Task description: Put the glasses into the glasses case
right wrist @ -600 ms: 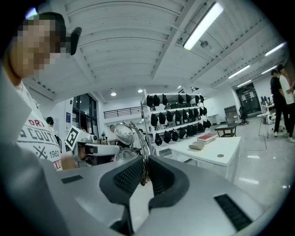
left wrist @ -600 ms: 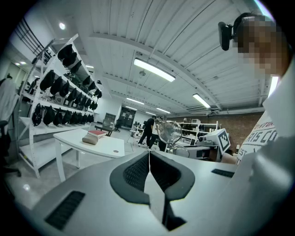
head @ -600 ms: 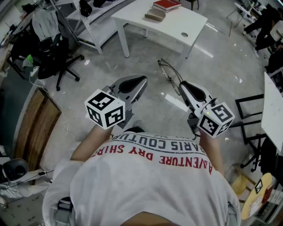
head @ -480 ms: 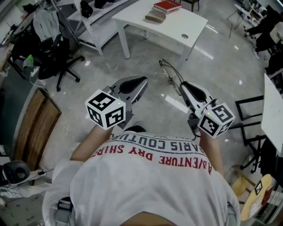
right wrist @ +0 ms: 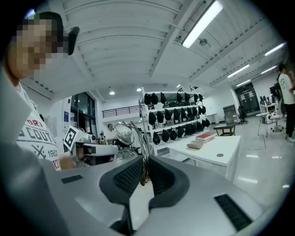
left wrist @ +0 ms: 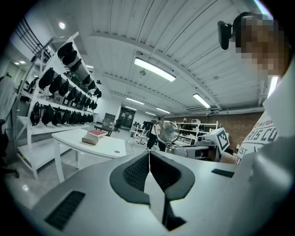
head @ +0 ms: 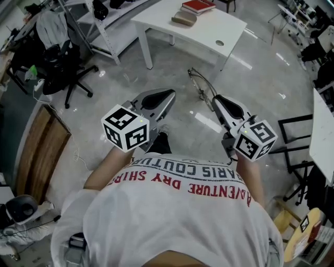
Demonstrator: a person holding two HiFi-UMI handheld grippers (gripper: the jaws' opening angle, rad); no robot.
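Carry step: right tool (head: 215,99) clamps the glasses (head: 200,84) by one temple; left tool (head: 169,94) closed, empty — next, bring them to the desk (head: 209,26).

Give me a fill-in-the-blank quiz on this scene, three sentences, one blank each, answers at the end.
1. The glasses are clamped in the ____.
2. The left gripper is shut and holds ____.
3. The book beside the case on the table is ____.
Missing words: right gripper; nothing; red.
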